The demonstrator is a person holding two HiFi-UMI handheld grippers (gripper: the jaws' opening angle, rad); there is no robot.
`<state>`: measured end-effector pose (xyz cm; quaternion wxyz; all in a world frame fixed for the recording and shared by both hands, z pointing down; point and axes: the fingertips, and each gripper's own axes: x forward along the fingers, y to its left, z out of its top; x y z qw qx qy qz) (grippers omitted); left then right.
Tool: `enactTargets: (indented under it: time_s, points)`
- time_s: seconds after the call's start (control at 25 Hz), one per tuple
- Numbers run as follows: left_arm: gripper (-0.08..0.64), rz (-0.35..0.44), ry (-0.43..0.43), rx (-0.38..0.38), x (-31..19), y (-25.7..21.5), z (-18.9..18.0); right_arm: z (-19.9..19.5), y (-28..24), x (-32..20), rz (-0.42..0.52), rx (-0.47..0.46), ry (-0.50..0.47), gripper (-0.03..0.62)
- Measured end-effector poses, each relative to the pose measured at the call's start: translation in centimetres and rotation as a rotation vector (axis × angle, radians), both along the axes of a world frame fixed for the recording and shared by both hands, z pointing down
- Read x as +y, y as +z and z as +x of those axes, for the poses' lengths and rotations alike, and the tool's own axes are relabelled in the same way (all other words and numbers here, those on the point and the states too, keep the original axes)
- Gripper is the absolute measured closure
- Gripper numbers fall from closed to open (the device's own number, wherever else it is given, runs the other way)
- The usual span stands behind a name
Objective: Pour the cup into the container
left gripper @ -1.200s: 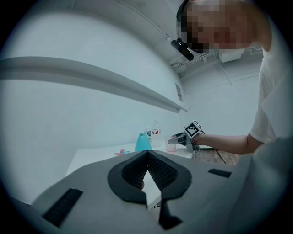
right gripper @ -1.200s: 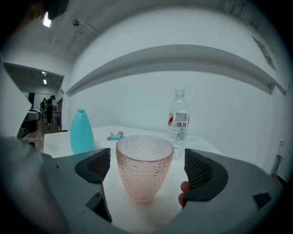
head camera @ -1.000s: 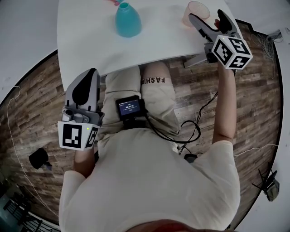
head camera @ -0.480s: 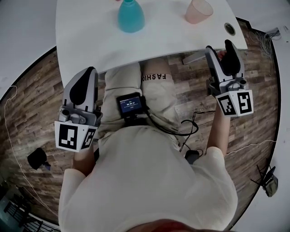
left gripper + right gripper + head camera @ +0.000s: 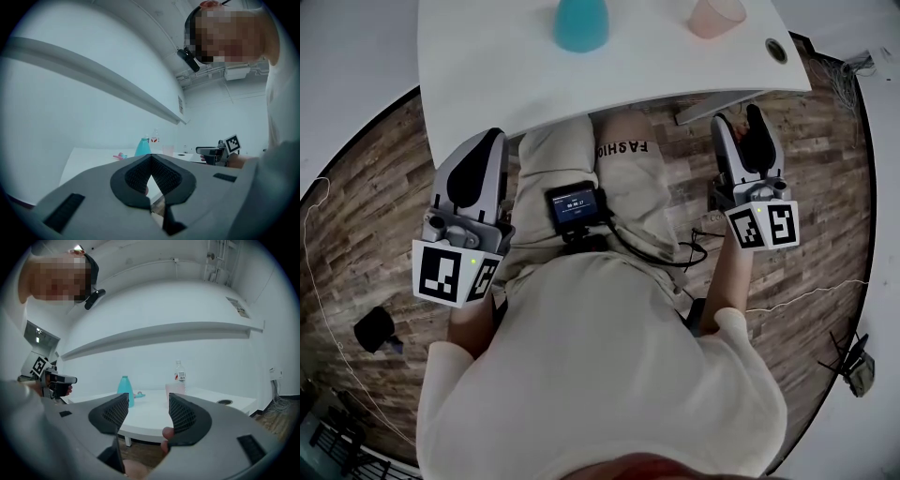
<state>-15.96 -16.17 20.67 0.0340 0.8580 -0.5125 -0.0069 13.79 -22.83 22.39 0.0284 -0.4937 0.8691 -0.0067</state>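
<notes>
Retreating from the cup (image 5: 717, 15), right tool (image 5: 737, 118) (empty) kept closing.

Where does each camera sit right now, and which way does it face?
Head view: on the head, looking steeply down; torso, lap, left gripper, right gripper and the table.
Left gripper view: on that gripper, level toward the table; its jaws together, empty.
Right gripper view: likewise level toward the table; jaws apart, just been closing, nothing between.
All three show the teal container and pink cup.
</notes>
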Motion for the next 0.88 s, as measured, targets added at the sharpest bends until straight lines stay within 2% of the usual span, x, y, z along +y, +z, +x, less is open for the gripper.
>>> enactTargets:
  time_s: [0.24, 0.56, 0.88]
  points:
    - [0.548, 0.003, 0.009, 0.007, 0.6, 0.1, -0.6, -1.7, -0.1, 0.3, 0.015, 0.027, -0.003, 0.317]
    - [0.548, -0.01, -0.028, 0.011, 1.1, 1.5, -1.4, -4.1, -0.1, 0.3, 0.068, 0.113, -0.015, 0.318]
    - [0.548, -0.047, -0.051, 0.007, 0.6, 3.9, -1.4, -7.6, 3.3, 0.6, 0.083, 0.261, -0.047, 0.319]
